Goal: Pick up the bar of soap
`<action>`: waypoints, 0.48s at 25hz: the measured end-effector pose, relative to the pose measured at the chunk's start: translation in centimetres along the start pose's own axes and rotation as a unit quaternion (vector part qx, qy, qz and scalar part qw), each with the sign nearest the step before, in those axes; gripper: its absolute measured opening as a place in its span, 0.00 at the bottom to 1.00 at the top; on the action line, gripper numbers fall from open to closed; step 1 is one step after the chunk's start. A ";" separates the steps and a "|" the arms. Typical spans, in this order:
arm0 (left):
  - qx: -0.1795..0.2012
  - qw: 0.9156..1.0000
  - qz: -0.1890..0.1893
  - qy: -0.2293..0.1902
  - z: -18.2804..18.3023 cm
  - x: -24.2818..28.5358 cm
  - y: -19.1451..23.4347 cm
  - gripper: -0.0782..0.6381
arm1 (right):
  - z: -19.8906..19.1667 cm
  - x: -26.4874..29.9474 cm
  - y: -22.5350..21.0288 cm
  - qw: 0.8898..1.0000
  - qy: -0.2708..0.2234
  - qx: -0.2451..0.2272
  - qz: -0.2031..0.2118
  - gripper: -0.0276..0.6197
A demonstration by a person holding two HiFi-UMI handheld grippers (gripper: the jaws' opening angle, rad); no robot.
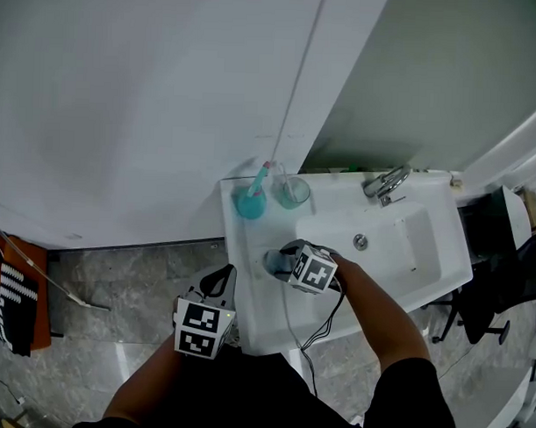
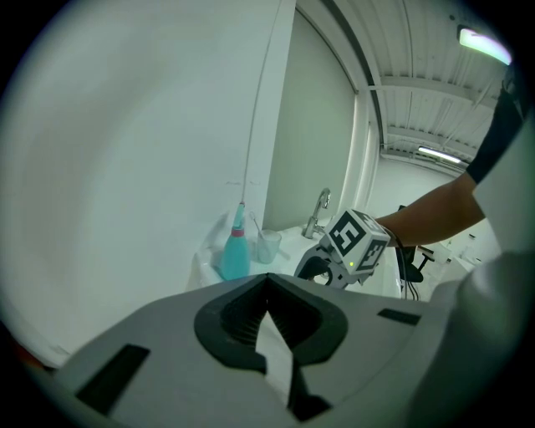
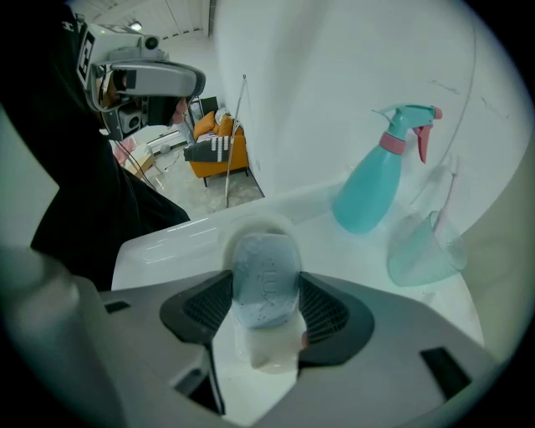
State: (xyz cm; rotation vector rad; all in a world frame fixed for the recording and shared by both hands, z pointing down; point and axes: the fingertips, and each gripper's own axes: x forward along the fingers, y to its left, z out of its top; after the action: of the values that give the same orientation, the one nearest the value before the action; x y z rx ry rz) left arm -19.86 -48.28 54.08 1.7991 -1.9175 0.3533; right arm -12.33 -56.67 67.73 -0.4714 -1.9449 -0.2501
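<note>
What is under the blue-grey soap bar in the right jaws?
A white rounded soap dish; its rim shows behind the speckled blue-grey oval soap bar. The bar covers the dish's middle.

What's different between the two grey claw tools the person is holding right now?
The right gripper has its jaws closed on a pale blue speckled bar of soap; the left gripper has its jaws together on nothing. The right gripper is over the white sink counter; the left gripper hangs beside it, over the grey floor. Both share one grey build.
</note>
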 end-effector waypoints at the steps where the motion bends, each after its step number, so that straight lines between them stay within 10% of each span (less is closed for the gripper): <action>1: 0.000 1.000 0.001 0.000 -0.1 0.0 0.1 0.12 | 0.0 0.1 0.0 1.000 0.004 -0.002 0.004 0.42; 12: -0.002 1.000 0.005 -0.004 -0.5 -0.3 0.4 0.12 | 0.0 0.3 -0.1 0.999 0.018 -0.023 0.016 0.44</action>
State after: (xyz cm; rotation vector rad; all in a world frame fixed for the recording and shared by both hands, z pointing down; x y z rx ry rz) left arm -20.12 -47.73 54.43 1.7911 -1.9307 0.3455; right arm -12.50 -56.72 68.00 -0.5245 -1.8990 -0.2807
